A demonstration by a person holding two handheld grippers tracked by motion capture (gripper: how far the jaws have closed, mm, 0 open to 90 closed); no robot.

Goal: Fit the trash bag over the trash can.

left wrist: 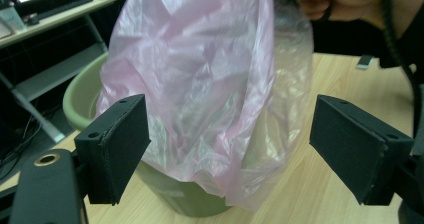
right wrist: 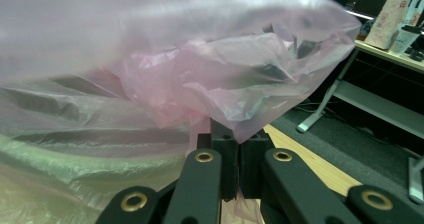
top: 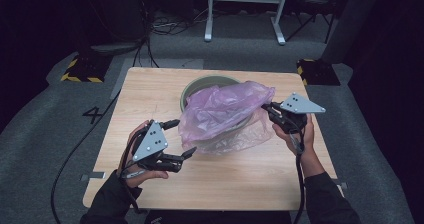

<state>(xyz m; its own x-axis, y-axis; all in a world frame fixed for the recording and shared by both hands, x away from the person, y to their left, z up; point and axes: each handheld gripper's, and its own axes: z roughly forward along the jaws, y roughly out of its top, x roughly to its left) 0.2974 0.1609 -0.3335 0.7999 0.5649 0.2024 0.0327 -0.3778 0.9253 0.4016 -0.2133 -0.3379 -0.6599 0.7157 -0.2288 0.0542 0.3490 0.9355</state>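
2 handheld grippers are seen in the high view over a pale wood-grain table point(top: 225, 179). A thin, crinkled, translucent pink plastic bag point(top: 220, 115) is draped over a round sage-green plastic bin point(top: 200, 84) near the table's far middle. The bag's right edge is pinched by the right gripper point(top: 267, 109), while the left gripper point(top: 187, 154) is held just short of the bag.

In the left gripper view, the padded black jaws are spread wide with nothing between them; the bag point(left wrist: 210, 84) hangs ahead over the bin point(left wrist: 82, 96).

In the right gripper view, the jaws are clamped on a fold of the film point(right wrist: 200, 89).

The step in hand is judged to be lining the bin. A fresh grip on the near hem by the left gripper is called for next, so the slippery film can be stretched over the rim.
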